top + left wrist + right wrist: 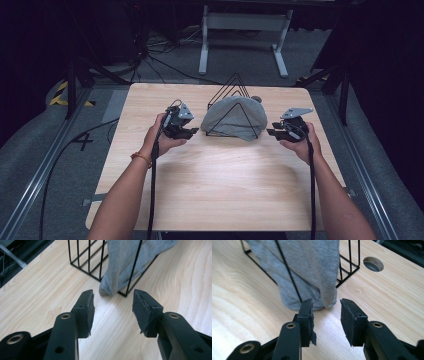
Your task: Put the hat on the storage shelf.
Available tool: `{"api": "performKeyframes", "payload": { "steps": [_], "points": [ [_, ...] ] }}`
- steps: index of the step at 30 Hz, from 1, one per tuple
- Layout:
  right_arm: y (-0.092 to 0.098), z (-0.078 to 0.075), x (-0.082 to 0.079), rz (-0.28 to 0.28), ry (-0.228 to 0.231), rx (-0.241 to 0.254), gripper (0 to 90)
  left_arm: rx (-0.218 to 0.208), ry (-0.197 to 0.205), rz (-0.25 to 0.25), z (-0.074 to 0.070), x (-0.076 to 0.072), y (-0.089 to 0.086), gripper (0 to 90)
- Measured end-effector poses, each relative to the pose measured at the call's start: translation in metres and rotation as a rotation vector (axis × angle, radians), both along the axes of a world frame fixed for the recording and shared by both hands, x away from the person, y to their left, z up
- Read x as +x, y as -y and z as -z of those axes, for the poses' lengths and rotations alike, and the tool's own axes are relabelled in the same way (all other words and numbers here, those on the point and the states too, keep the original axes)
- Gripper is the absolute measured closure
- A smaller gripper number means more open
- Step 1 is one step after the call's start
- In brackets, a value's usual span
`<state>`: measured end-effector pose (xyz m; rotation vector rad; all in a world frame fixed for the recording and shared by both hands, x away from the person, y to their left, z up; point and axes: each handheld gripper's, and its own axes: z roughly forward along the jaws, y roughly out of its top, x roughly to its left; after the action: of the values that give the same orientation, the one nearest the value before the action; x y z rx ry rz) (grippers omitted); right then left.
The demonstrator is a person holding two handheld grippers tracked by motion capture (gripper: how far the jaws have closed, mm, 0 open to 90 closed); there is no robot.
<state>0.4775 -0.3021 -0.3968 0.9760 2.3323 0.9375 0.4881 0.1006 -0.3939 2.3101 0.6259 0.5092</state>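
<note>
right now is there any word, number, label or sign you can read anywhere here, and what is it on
"4": a dark mark on the grey floor left of the light wooden table; it reads like that digit, though small.
Nothing readable on the grey cloth, the black wire rack, the table, or the left gripper and right gripper.

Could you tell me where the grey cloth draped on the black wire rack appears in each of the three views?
High view: the grey cloth lies centre, between both grippers.
Left gripper view: grey cloth at top centre, hanging to the table.
Right gripper view: grey cloth at upper centre-left.
Shared landmark: the black wire rack holding it.
</note>
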Motion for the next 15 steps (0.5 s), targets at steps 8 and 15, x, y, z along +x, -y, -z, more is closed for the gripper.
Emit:
{"api": "performKeyframes", "payload": {
  "steps": [8, 15],
  "points": [
    [0.014, -0.002, -0.021, 0.008, 0.011, 0.007, 55.7, 0.018, -0.008, -0.008, 0.005, -0.025, -0.029, 47.2],
    [0.029, 0.000, -0.045, 0.000, 0.009, 0.000, 46.5, 0.040, -0.018, -0.006, 0.017, -0.052, -0.053, 38.8]
  ]
}}
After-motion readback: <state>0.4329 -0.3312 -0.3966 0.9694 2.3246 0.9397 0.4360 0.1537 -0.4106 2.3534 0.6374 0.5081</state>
